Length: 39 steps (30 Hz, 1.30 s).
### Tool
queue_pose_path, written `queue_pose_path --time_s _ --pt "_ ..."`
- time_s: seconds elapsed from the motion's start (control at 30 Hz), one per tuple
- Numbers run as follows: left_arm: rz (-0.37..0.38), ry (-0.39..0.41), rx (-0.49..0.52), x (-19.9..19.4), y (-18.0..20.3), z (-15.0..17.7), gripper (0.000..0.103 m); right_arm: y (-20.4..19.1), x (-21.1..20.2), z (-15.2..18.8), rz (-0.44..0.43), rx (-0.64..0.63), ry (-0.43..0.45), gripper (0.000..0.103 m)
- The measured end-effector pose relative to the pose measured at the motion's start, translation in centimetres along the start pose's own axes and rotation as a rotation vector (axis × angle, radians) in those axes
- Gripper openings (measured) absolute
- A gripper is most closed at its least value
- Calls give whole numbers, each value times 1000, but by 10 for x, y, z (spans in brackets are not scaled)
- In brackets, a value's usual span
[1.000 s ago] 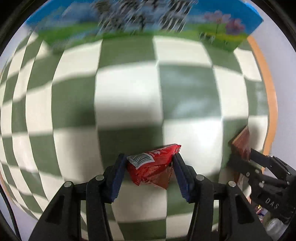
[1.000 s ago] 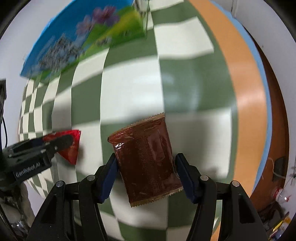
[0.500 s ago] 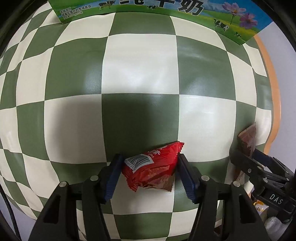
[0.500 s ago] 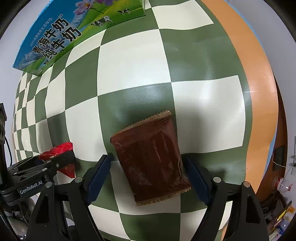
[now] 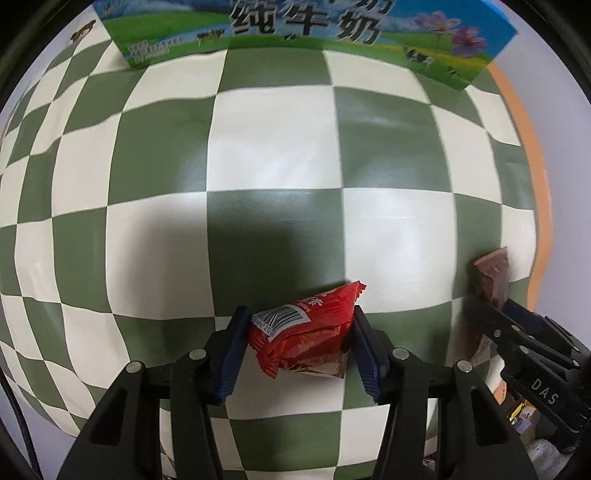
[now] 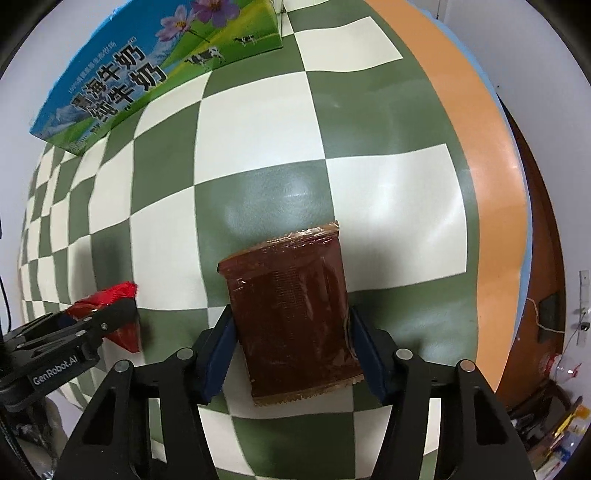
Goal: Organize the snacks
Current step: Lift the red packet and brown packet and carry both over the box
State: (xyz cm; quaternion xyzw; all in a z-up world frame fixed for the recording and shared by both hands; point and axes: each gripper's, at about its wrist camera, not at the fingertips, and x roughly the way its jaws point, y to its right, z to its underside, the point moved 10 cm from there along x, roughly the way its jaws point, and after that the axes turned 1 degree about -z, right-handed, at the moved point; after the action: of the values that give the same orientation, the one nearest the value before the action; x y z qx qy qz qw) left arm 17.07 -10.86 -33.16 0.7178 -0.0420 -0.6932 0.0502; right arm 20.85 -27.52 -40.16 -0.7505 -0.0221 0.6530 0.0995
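Note:
My left gripper point(image 5: 299, 349) is shut on a red snack packet point(image 5: 306, 332) with a barcode, holding it over the green-and-white checked tablecloth point(image 5: 277, 147). My right gripper point(image 6: 291, 350) is shut on a flat brown snack packet point(image 6: 291, 314) and holds it above the cloth. In the right wrist view the left gripper point(image 6: 107, 325) and the red packet point(image 6: 107, 295) show at the left. In the left wrist view the right gripper point(image 5: 491, 314) and the brown packet point(image 5: 489, 273) show at the right.
A blue and green milk carton box point(image 5: 295, 33) stands at the far edge of the table, also in the right wrist view point(image 6: 147, 70). An orange table border point(image 6: 495, 184) runs along the right side. Clutter lies beyond the table at lower right point(image 6: 554, 424).
Both grippers have moved toward the milk box with their packets. The right gripper's jaws, wider half a second ago, have closed in on the brown packet again.

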Motion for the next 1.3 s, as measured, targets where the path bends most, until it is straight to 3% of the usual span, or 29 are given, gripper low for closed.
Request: queue_pose_path --time_s 0.37,0.53,0.73,0.9,1.13,1.3 --pt "83 102 20 -70 19 -35 50 -33 -51 -8 -164 25 51 60" --pt "139 183 20 -118 23 -75 50 -49 -96 -45 -243 11 115 60" --pt "163 259 36 -165 24 -142 50 -69 -153 -111 -316 -13 215 60" --pt "111 289 62 -187 18 -216 50 -86 -184 -182 -316 -47 273 60" --pt "20 207 49 -155 -7 -311 51 -96 -176 -302 -218 -63 275 60" --pt "-21 123 42 -113 -22 -358 51 -98 -146 -359 -143 -62 225 60"
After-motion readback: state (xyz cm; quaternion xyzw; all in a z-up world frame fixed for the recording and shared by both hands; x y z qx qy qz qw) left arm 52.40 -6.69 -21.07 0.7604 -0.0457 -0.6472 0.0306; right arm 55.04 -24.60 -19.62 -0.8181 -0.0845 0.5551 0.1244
